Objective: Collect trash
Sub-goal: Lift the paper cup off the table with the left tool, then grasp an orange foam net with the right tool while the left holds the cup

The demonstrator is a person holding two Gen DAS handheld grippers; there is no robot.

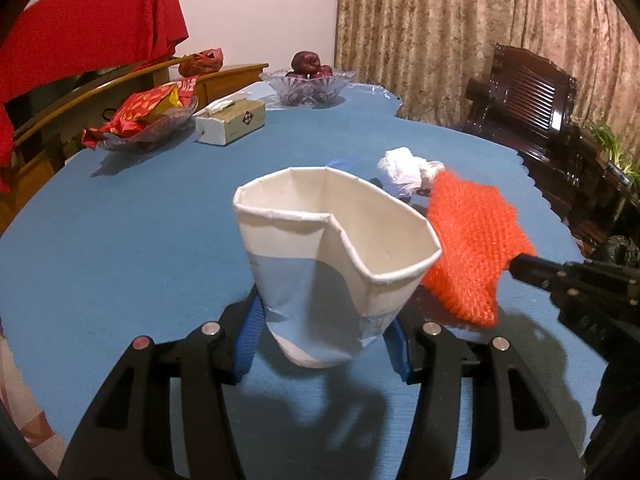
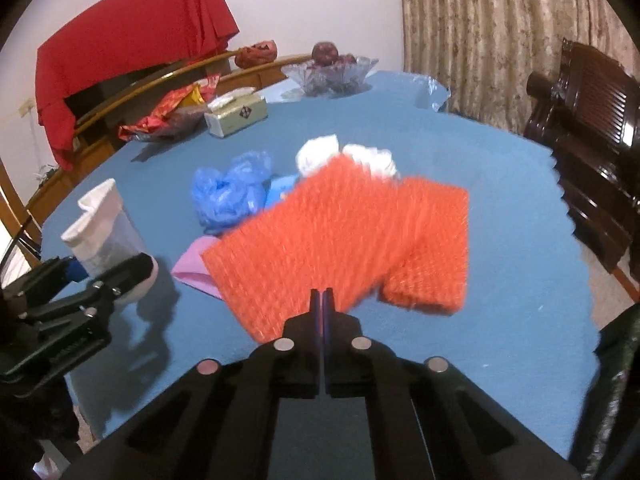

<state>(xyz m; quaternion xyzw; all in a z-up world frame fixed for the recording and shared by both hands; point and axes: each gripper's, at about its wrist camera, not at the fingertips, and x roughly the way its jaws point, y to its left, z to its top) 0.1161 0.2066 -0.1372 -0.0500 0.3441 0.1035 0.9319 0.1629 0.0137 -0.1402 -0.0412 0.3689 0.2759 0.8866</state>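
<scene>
I'm working left to right across the blue table [image 2: 500,240]. On my left, the left gripper [image 1: 324,344] is clamping the paper cup [image 1: 336,256] low on its body, pads pressing both sides, mouth facing up and dented into a fold on the near rim. Nothing I can see is inside it yet. Past the cup, in the right wrist view, a crumpled blue plastic bag [image 2: 232,188] is lying on the cloth with a pink scrap [image 2: 192,268] just beside it and white crumpled tissues [image 2: 320,152] further back — all trash not yet collected.

On my right, the right gripper [image 2: 322,300] is pinching the near edge of the orange mesh pad [image 2: 340,240], jaws drawn fully together on it. The pad is blurred and hanging out beyond the fingertips, and from the left wrist view its far side is sitting just beside the cup's rim, touching or nearly so — I cannot tell which.

I'm judging the step as feeding this pad into the cup. The pad looks wider than the dented mouth, so I'm planning to lift it above the rim, lead with one corner and let it fold in. I'm keeping the cup upright and steady; pushing sideways on the rim could crush it further or tip it.
</scene>
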